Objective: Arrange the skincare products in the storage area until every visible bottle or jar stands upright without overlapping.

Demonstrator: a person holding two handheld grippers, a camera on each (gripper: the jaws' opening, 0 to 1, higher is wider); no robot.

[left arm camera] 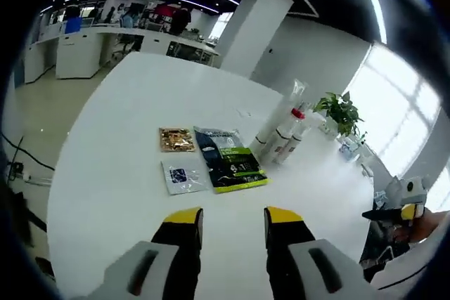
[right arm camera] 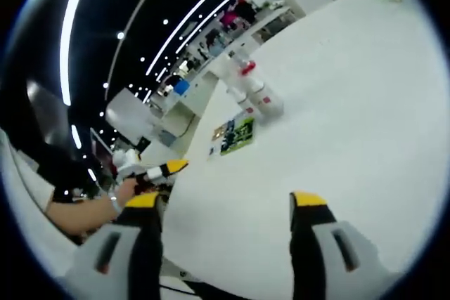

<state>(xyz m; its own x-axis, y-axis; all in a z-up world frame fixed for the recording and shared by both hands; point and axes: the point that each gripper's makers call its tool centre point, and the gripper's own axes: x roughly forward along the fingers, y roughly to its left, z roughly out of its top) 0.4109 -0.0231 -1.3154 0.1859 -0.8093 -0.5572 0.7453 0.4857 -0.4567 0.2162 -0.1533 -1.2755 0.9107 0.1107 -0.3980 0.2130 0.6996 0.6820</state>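
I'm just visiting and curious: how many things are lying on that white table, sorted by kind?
Flat packets: 3 (gold, white, dark green)
Bottles: about 3, clustered; exact count hard to tell
Potted plant: 1
Total: about 7

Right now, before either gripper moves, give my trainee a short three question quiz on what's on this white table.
1. True or false: the left gripper is clamped on a bottle.
2. Multiple choice: the dark sachet with the green band lies A) flat on the white table, B) upright against a bottle, C) held in the jaws.
3. Fill in: the bottle with the ___ cap stands in the cluster of white bottles beyond the sachets.

Key: 1 false, its jaws stand open with nothing between them, as do those of the right gripper. 2 A, beside the gold sachet and the small white sachet. 3 red.
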